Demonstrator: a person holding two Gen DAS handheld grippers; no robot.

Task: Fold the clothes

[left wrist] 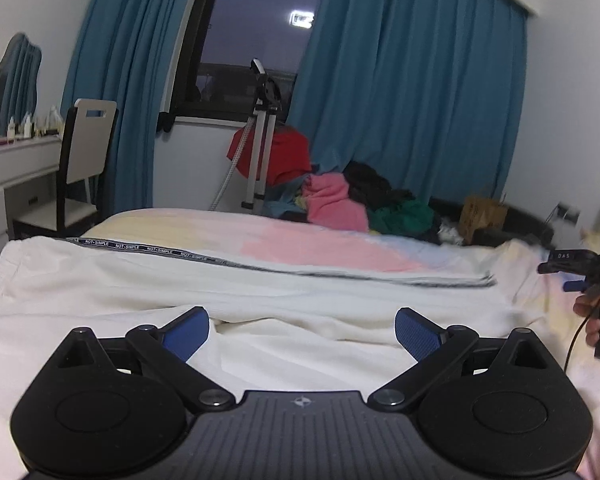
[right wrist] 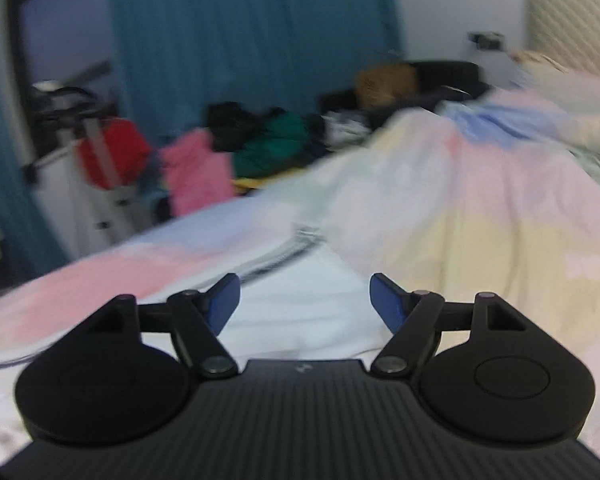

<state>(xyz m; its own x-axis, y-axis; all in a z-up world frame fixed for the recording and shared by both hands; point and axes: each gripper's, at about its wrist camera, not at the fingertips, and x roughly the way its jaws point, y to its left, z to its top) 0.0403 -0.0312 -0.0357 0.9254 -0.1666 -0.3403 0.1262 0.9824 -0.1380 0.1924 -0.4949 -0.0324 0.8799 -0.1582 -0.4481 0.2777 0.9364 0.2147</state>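
White trousers (left wrist: 180,280) with a grey lettered side stripe (left wrist: 148,249) lie spread across the bed, the elastic waistband at the left. My left gripper (left wrist: 302,334) is open and empty, low over the near fold of the white cloth. My right gripper (right wrist: 305,302) is open and empty, above the white cloth (right wrist: 300,292) near its striped end; that view is blurred. The right gripper also shows in the left wrist view (left wrist: 580,272) at the far right, held in a hand.
The bed has a pastel patchwork cover (left wrist: 300,240). A pile of pink, green, black and red clothes (left wrist: 360,200) lies beyond the bed by blue curtains (left wrist: 400,80). A tripod (left wrist: 260,140) stands by the window. A chair (left wrist: 84,160) and a dresser (left wrist: 16,168) are left.
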